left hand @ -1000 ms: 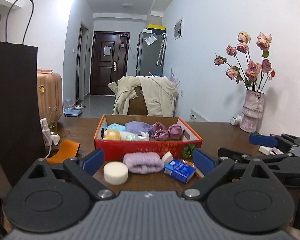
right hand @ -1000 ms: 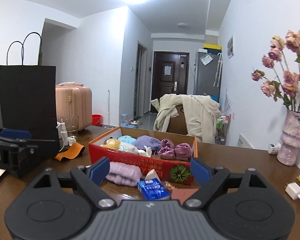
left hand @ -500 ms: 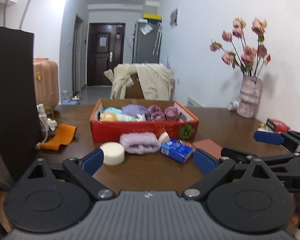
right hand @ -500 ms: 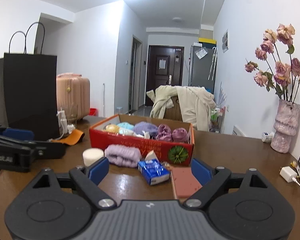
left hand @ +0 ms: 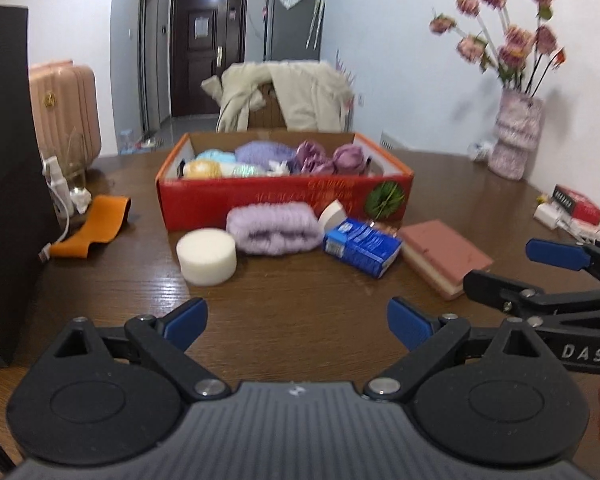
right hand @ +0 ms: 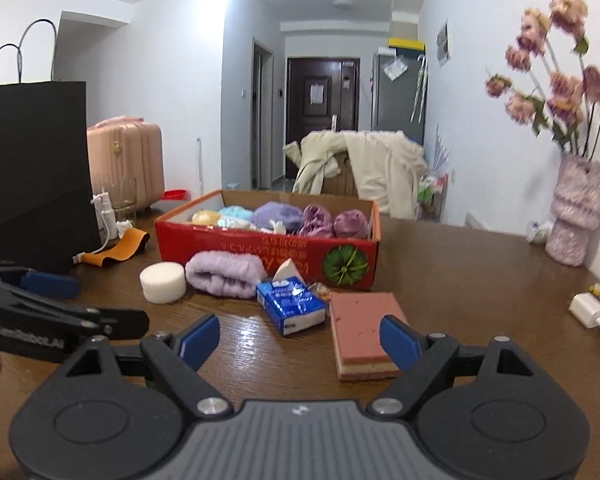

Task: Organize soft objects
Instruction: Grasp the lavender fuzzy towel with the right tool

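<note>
both tools open, empty: left tool (left hand: 296, 322), right tool (right hand: 300, 338) just narrowing. risk: right pad clips sponge (right hand: 362, 332), shoves tissue pack (right hand: 290, 306) off line.

Left gripper (left hand: 296, 320): black linkage arms; blue pads; silver pivot screws; ribbed grey body.

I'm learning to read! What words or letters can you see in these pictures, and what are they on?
"DAS": white letters on the right claw's black arm, the rest cut off.
White letters on the left claw's black arm: too blurred to read.
Gold printing on the red box: upside down, too blurred.
Blue tissue pack: print too small.
Small red and black box at the table edge: unreadable.
</note>
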Tool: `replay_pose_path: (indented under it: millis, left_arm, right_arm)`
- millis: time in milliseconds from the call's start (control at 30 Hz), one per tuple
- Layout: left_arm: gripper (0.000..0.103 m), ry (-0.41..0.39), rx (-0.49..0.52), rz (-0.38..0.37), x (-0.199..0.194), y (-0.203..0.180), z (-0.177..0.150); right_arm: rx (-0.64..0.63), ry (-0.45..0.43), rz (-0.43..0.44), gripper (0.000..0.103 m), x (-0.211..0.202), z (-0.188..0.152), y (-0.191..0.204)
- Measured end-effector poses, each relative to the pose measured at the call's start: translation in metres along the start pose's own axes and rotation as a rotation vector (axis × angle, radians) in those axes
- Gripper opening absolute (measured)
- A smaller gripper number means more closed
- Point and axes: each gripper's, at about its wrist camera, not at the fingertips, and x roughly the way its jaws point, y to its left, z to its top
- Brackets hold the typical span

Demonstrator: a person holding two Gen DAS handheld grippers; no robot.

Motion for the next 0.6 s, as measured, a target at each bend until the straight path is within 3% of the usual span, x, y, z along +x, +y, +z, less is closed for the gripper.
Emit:
replay_pose_path:
  millis: [267,333,500,600]
  left_arm:
    - [0.097,0.041,-0.062,0.05,0.041,0.032,0.016]
    - [0.09,0.054,-0.092,0.051,0.053,0.044,0.023]
    - [0.053,0.062,-0.205,-0.036,0.088,0.073,0.057]
    - [0.051,0.086,-0.211,-0.05,0.118,0.081,0.08]
  right_arm:
    - [0.055,0.064,0.054,0.069,0.047,0.004,-0.003]
    - [0.064,0.074,0.075,0.065,0.058,0.008,-0.002]
    - [0.117,0.079,0.16,0.056,0.101,0.032,-0.001]
    - [0.17,0.103,0.203,0.051,0.135,0.047,0.0]
